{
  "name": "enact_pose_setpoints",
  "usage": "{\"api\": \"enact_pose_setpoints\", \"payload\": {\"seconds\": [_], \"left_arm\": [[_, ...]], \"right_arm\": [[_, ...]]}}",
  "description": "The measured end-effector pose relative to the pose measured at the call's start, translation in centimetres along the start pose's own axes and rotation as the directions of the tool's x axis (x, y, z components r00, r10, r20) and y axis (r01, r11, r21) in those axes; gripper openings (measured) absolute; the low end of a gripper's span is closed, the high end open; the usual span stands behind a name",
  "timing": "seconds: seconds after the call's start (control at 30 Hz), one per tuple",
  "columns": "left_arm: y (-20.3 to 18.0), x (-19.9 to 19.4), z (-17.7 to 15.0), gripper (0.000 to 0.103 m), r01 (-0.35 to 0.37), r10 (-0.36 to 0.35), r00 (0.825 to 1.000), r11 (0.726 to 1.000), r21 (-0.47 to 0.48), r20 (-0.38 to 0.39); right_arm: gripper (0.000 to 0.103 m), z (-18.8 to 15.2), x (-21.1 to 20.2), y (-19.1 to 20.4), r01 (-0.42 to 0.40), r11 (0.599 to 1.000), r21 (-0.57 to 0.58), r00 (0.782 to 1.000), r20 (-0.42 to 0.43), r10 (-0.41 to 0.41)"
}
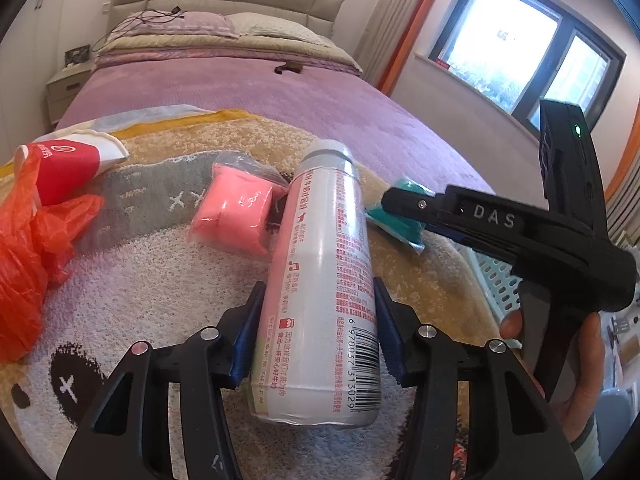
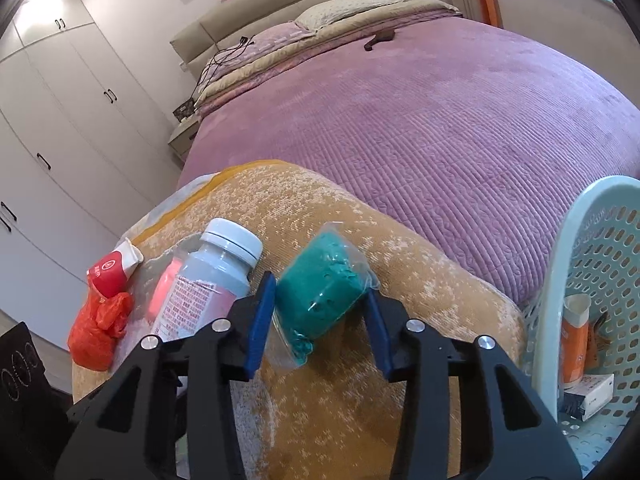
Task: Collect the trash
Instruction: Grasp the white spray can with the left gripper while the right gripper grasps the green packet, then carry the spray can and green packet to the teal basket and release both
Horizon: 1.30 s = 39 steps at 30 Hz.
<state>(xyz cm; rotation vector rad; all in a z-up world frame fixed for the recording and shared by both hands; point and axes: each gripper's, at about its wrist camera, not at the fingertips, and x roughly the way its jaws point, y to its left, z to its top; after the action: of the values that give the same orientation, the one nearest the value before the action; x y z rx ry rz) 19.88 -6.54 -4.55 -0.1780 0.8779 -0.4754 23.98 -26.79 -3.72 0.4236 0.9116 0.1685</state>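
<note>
A white bottle (image 1: 320, 280) with red print lies on a patterned blanket (image 1: 152, 272) on the bed. My left gripper (image 1: 316, 332) has its blue pads on both sides of the bottle's lower half, closed against it. A teal clay packet (image 2: 320, 292) in clear wrap lies between the open pads of my right gripper (image 2: 320, 328). The packet (image 1: 394, 220) also shows in the left wrist view, under the right gripper's fingers (image 1: 404, 200). A pink clay packet (image 1: 232, 212), a red paper cup (image 1: 68, 168) and an orange plastic bag (image 1: 28, 252) lie to the left.
A pale green perforated basket (image 2: 592, 264) stands at the right of the bed's foot, holding an orange tube (image 2: 574, 344) and a small box (image 2: 596, 394). The purple bedspread (image 2: 440, 120) stretches beyond. White wardrobes (image 2: 60, 140) stand at left.
</note>
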Motion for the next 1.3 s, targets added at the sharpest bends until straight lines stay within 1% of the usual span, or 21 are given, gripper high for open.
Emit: {"api": "enact_pose_setpoints", "payload": {"seconds": [0.17,0.4,0.5,0.67,0.9,1.03,1.13,1.3], "left_arm": [[-1.1,-1.3,0.1,0.048,0.054,-0.054,0.998,0.999,0.005,0.033],[-4.4,-3.1,0.1,0.048,0.084,-0.090,0.993,0.993,0.079,0.073],[-6.2,-3.7,0.4,0.048,0.103,-0.112,0.990,0.989,0.109,0.087],[-9.9,-3.9,1.1,0.048,0.135,-0.153,0.984,0.975,0.174,0.095],[-16.2,-2.4,0.8,0.048,0.184,-0.205,0.977,0.947,0.264,0.053],[-19.1,-1.0,0.7,0.048,0.205,-0.220,0.975,0.934,0.292,0.018],[-21.1,0.8,0.5,0.048,0.229,-0.230,0.973,0.932,0.282,-0.032],[-23.2,3.9,0.0,0.048,0.244,-0.225,0.969,0.936,0.254,-0.102]], "right_arm": [[0.039,-0.4,-2.6,-1.1,-0.020,0.999,0.024,0.999,0.027,0.020],[0.039,-0.8,-7.3,-3.3,-0.024,0.998,0.063,0.996,0.089,0.018],[0.039,-1.0,-9.5,-4.5,-0.002,0.997,0.071,0.992,0.124,-0.006],[0.039,-1.5,-13.5,-7.3,0.055,0.994,0.095,0.981,0.182,-0.072],[0.039,-2.1,-18.1,-12.0,0.132,0.978,0.161,0.956,0.241,-0.168],[0.039,-2.6,-19.5,-15.0,0.156,0.963,0.218,0.947,0.243,-0.208],[0.039,-3.1,-19.9,-17.4,0.171,0.950,0.263,0.945,0.229,-0.233],[0.039,-3.7,-19.9,-20.6,0.198,0.926,0.321,0.944,0.193,-0.268]]}}
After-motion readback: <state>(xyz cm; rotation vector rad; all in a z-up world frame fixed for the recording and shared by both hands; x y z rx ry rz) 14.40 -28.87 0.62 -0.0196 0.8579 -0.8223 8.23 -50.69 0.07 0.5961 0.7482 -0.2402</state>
